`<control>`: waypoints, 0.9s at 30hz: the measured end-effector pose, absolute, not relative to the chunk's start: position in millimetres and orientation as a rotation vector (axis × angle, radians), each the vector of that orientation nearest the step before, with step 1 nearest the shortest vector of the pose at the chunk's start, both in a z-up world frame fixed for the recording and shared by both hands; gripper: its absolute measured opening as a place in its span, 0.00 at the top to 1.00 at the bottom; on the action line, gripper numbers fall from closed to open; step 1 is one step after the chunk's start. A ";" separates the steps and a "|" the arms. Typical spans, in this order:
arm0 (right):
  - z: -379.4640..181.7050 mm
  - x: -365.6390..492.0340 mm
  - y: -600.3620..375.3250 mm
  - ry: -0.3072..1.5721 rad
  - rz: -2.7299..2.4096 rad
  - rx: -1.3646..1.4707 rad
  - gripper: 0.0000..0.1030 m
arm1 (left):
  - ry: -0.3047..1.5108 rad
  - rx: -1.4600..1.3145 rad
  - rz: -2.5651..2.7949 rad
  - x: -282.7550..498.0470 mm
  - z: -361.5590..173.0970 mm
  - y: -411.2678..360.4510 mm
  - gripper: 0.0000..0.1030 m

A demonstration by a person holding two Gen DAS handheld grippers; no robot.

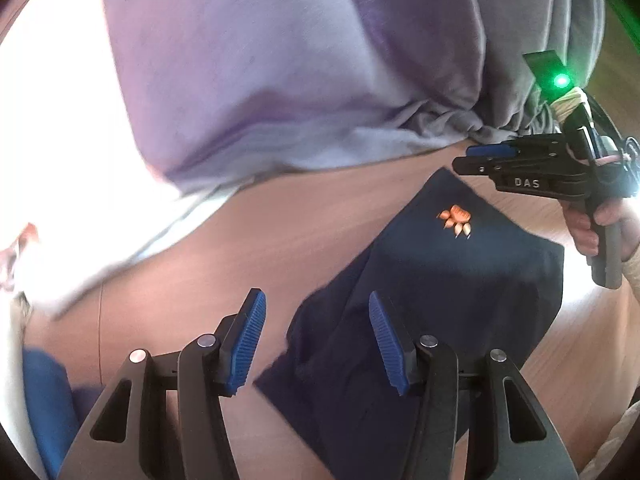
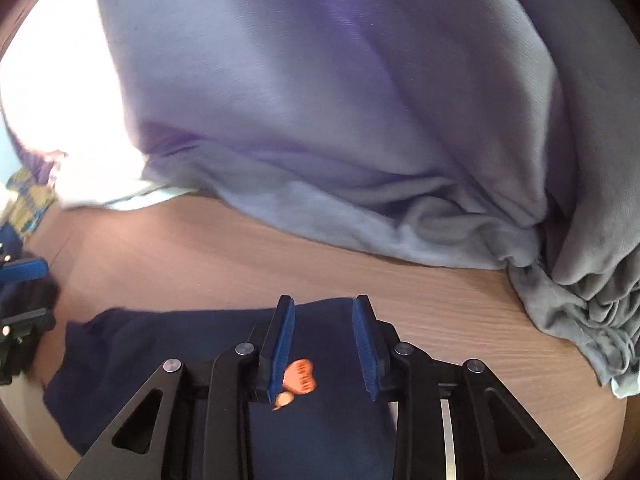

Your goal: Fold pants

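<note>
Since the pants point(image 1: 440, 300) lie folded and limp on the counter point(image 1: 248, 248), I'd pinch a doubled edge. Left tongs point(image 1: 316, 344) and right tongs point(image 2: 324, 348) both gape, holding nothing.

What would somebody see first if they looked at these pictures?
Probably the orange paw print on the folded dark navy pants, lying on the wooden table in front of the open left gripper. Behind them, a big heap of lilac cloth fills the top of both views. The right gripper hangs open above the paw print.
</note>
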State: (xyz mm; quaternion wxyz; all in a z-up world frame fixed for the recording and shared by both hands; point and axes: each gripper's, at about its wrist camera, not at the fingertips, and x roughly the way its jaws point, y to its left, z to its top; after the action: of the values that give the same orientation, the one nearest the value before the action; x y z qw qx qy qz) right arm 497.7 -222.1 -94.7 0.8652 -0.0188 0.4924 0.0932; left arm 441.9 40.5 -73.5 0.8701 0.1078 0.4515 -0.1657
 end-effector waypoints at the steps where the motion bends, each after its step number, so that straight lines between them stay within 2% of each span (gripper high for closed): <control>1: -95.8 497.9 -214.5 1.041 0.204 -0.050 0.70 | 0.967 0.206 -0.326 440.9 -79.1 48.0 0.49; 4: -103.8 499.6 -200.2 1.075 0.211 -0.064 0.70 | 1.007 0.167 -0.298 434.6 -91.6 62.9 0.49; 6: -109.9 499.9 -193.6 1.093 0.209 -0.070 0.70 | 1.025 0.134 -0.291 431.8 -97.9 69.7 0.55; 10: -121.6 499.4 -180.7 1.119 0.226 -0.096 0.70 | 1.034 0.074 -0.313 430.5 -102.6 73.4 0.58; 12: -126.6 500.4 -179.4 1.134 0.226 -0.095 0.70 | 1.037 0.032 -0.351 431.9 -101.5 74.2 0.63; 16: -134.1 502.2 -181.5 1.155 0.211 -0.090 0.70 | 1.063 0.029 -0.427 436.5 -107.0 66.4 0.65; 18: -136.1 500.8 -184.0 1.163 0.207 -0.084 0.70 | 1.086 0.020 -0.448 440.3 -113.1 66.3 0.70; 27: -142.7 502.3 -188.5 1.174 0.187 -0.097 0.70 | 1.119 0.032 -0.463 452.5 -133.0 62.7 0.68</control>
State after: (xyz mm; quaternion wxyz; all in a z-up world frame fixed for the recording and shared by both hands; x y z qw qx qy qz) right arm 502.3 -188.5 -142.7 0.8274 -0.0455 0.5529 0.0881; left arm 452.5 62.7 -133.0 0.8222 0.0151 0.5258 -0.2175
